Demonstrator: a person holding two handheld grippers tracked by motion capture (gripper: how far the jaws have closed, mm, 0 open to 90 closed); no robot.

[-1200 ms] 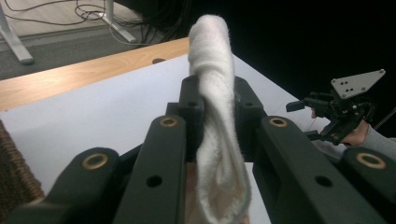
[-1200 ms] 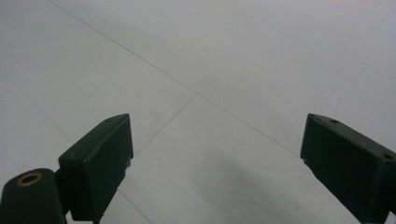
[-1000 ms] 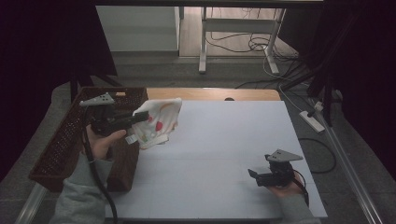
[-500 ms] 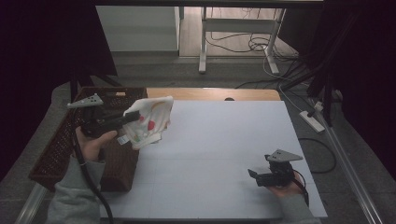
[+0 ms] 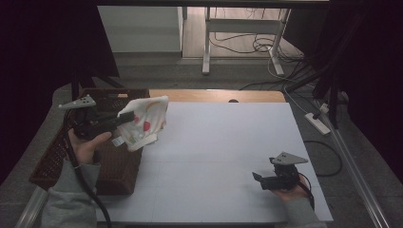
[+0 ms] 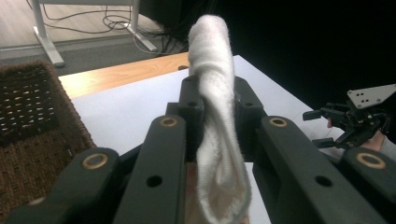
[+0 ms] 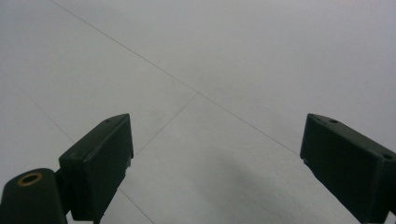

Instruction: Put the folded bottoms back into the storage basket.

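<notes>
The white cloth [image 5: 144, 122] with red spots hung in the air above the left edge of the bench [image 5: 223, 156], beside the wicker basket [image 5: 109, 164]. My left hand-held gripper [image 5: 124, 117] was clamped on its upper fold, jaws pressed together on the fabric. In the left gripper view the cloth [image 6: 215, 121] ran up between the jaws as a thick white roll; its pattern was hidden there, and its lower end was cut off by the frame. What the print showed I could not make out. The basket's inside was too dark to read. My right hand-held gripper [image 5: 260, 181] rested low on the bench near its right front corner, jaws wide apart, holding nothing, well apart from the cloth.
</notes>
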